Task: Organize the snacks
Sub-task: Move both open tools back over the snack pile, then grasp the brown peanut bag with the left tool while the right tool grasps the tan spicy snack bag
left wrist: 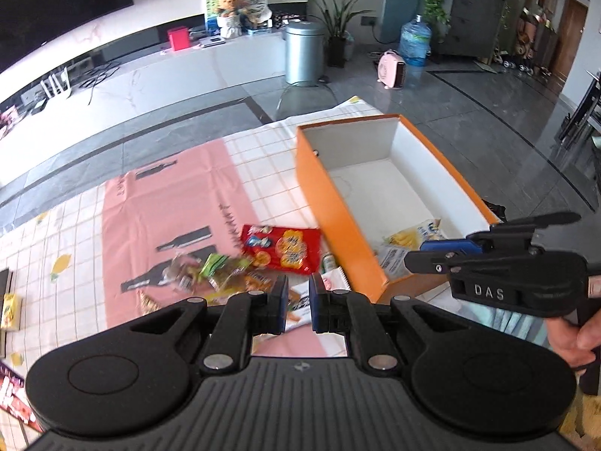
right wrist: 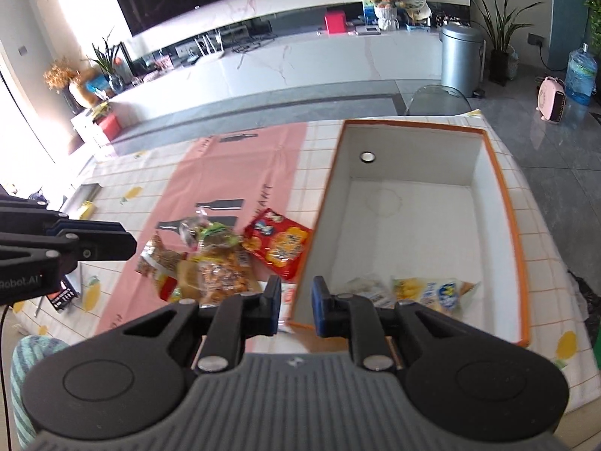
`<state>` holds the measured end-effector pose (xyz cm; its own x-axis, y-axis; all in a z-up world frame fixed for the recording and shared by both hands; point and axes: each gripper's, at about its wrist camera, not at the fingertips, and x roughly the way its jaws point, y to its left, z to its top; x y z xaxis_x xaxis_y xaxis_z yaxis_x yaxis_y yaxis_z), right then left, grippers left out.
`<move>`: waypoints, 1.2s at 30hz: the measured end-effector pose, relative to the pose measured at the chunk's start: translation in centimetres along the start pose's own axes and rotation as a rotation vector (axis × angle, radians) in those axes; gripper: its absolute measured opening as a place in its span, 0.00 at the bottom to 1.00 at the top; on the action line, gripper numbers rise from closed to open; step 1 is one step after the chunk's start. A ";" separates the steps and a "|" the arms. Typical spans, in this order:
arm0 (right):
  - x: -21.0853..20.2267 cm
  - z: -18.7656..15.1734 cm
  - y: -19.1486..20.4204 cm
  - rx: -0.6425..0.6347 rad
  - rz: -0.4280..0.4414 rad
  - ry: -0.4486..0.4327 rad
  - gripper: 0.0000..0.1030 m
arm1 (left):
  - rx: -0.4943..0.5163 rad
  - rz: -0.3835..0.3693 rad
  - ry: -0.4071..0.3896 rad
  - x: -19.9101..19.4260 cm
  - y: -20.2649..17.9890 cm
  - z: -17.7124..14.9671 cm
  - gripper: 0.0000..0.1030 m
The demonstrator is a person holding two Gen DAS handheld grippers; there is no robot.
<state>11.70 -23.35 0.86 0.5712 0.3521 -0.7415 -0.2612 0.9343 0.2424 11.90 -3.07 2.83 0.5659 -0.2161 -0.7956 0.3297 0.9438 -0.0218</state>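
While snack packets point(right wrist: 221, 263) crowd it, orange box point(right wrist: 514, 233) stands beside.

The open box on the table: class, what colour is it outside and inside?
The box is orange outside and white inside, clearest in the left wrist view.

The box point(right wrist: 503, 203) is orange outside and white inside. The tablecloth point(right wrist: 240, 173) on the desk has a pink panel with dark bottle shapes, flanked by white cloth with a thin orange grid and yellow lemons. The biscuit packet point(right wrist: 278, 246) is red with round orange biscuits printed on it. A yellow and blue snack bag point(right wrist: 432, 291) lies in the box. Each claw's pads are blue on black fingers.
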 end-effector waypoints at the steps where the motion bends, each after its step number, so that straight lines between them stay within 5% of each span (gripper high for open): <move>1: 0.1 -0.6 0.7 0.007 0.008 -0.010 0.14 | -0.010 -0.001 -0.003 -0.1 0.6 -0.6 0.12; 11: 2.2 -6.3 6.1 0.064 -0.008 -0.132 0.15 | -0.085 0.076 -0.041 -2.3 5.4 -6.9 0.17; 17: 4.3 -7.6 7.2 0.075 -0.004 -0.116 0.24 | -0.174 0.117 -0.101 -3.3 8.1 -10.1 0.20; 23: 6.5 -7.3 8.3 0.043 0.011 -0.099 0.47 | -0.132 0.115 -0.079 -1.4 10.3 -10.2 0.54; 27: 8.1 -6.4 8.8 0.029 0.005 -0.086 0.53 | -0.053 0.111 -0.058 -0.1 11.3 -9.1 0.67; 36: 12.9 -5.0 9.3 0.026 -0.028 -0.033 0.69 | 0.002 0.083 0.001 4.6 13.6 -8.1 0.78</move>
<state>12.78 -10.36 -9.58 0.6038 0.3268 -0.7271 -0.2243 0.9449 0.2385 12.91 10.81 -6.02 0.5910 -0.1367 -0.7950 0.2832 0.9580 0.0458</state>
